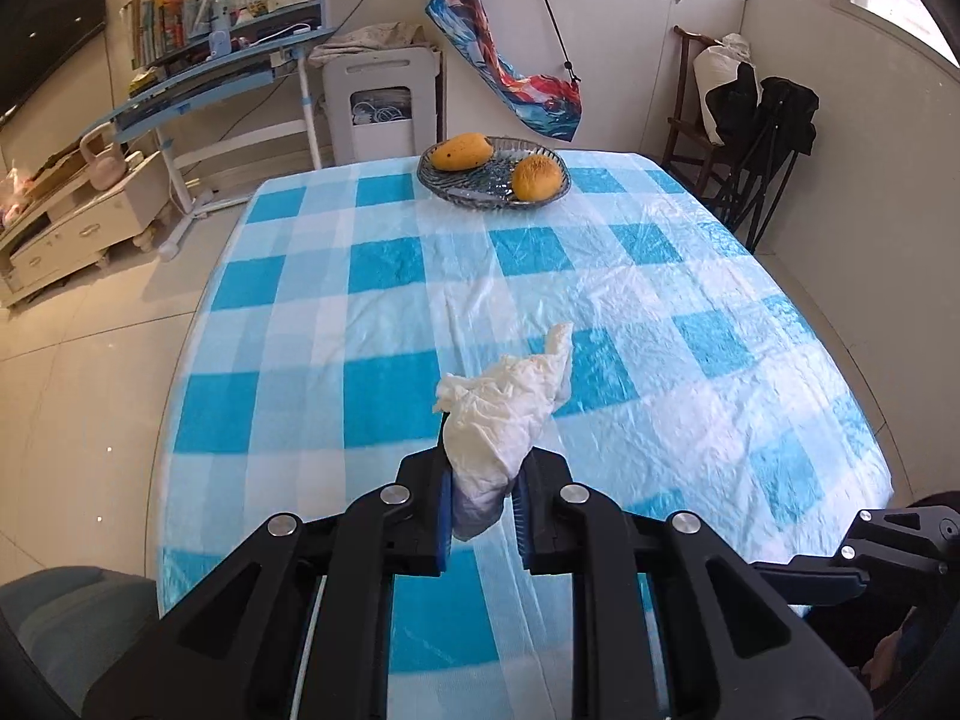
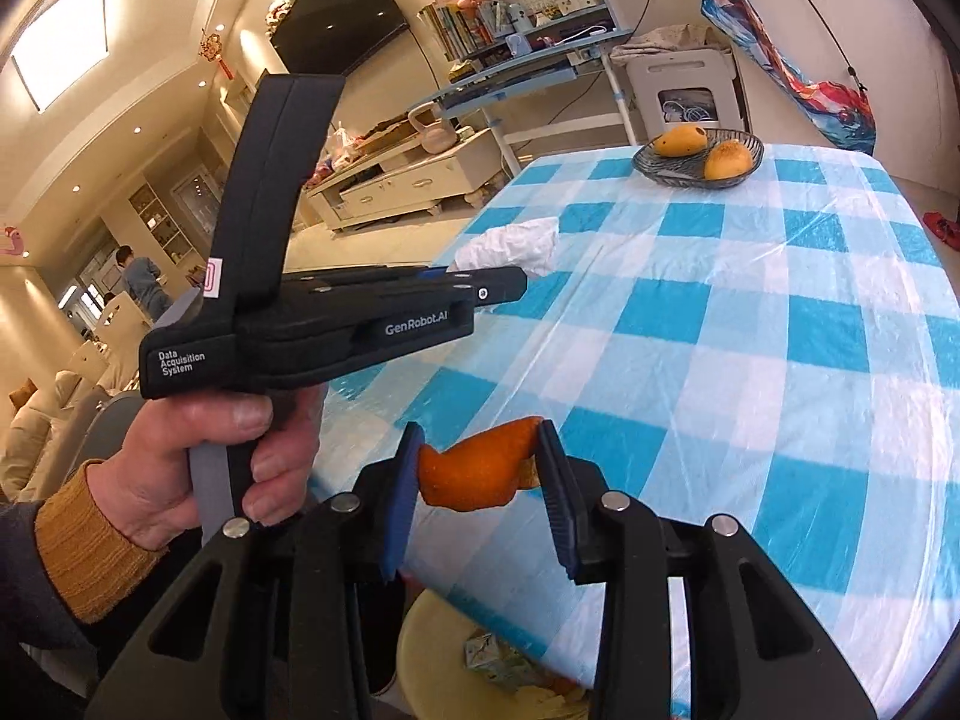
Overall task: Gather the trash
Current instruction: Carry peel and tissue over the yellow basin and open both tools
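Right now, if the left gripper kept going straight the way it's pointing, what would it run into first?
Most likely the checked tablecloth on the table. The left gripper, shut on a crumpled tissue, angles down toward bare cloth. The fruit dish sits farther along, though depth is hard to judge.

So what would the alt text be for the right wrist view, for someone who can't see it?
The right gripper pinches a piece of orange peel above a yellow bin with trash in it. Beside it, a hand holds the left gripper, shut on a crumpled white tissue, over the blue-checked table.
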A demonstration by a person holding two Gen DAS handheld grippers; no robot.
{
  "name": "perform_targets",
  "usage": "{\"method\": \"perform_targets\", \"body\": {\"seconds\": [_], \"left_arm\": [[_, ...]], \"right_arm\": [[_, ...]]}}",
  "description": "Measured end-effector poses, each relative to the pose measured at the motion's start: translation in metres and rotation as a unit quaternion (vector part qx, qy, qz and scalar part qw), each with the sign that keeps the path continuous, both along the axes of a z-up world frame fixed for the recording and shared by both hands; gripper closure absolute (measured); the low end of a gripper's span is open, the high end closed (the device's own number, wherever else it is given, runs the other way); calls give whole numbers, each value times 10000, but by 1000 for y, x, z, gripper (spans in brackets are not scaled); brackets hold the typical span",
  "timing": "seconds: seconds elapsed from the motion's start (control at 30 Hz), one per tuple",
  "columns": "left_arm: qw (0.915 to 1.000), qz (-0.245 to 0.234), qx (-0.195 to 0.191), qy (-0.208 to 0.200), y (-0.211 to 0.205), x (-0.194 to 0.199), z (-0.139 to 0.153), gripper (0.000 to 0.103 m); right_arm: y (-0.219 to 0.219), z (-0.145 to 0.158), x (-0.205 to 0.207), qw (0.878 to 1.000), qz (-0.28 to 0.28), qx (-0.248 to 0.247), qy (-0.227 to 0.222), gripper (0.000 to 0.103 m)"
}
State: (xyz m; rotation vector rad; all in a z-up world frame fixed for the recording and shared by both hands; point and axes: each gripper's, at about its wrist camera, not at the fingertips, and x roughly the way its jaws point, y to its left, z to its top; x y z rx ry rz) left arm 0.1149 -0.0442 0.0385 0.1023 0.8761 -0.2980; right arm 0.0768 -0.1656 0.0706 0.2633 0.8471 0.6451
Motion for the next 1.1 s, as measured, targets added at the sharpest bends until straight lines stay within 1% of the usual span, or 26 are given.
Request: {"method": "perform_targets", "body": {"seconds": [0.17, 0.3, 0.47, 0.6, 0.73, 0.93, 1.03, 1.1], "left_arm": [[9999, 100, -11, 31, 12, -52, 0, 88], [9997, 225, -93, 90, 21, -85, -2, 88], [9996, 261, -93, 87, 22, -116, -3, 88], [9994, 323, -100, 24, 25, -133, 0, 88], [9987, 475, -199, -13, 34, -145, 2, 87], [9976, 607, -322, -92, 44, -152, 4, 87], [9972, 627, -369, -151, 45, -156, 7, 87], [9970, 639, -397, -175, 47, -159, 8, 87]], "right_arm": [[13, -1, -39, 9995, 287, -99, 15, 64], [21, -6, -66, 9987, 450, -238, 61, 64], [23, -9, -80, 9984, 469, -300, 66, 64], [22, -10, -89, 9985, 432, -343, 6, 64], [21, -12, -92, 9986, 387, -364, 11, 64], [24, -15, -99, 9983, 410, -404, 20, 63], [25, -18, -99, 9981, 391, -481, 59, 60], [25, -19, -99, 9982, 348, -487, 58, 55]]}}
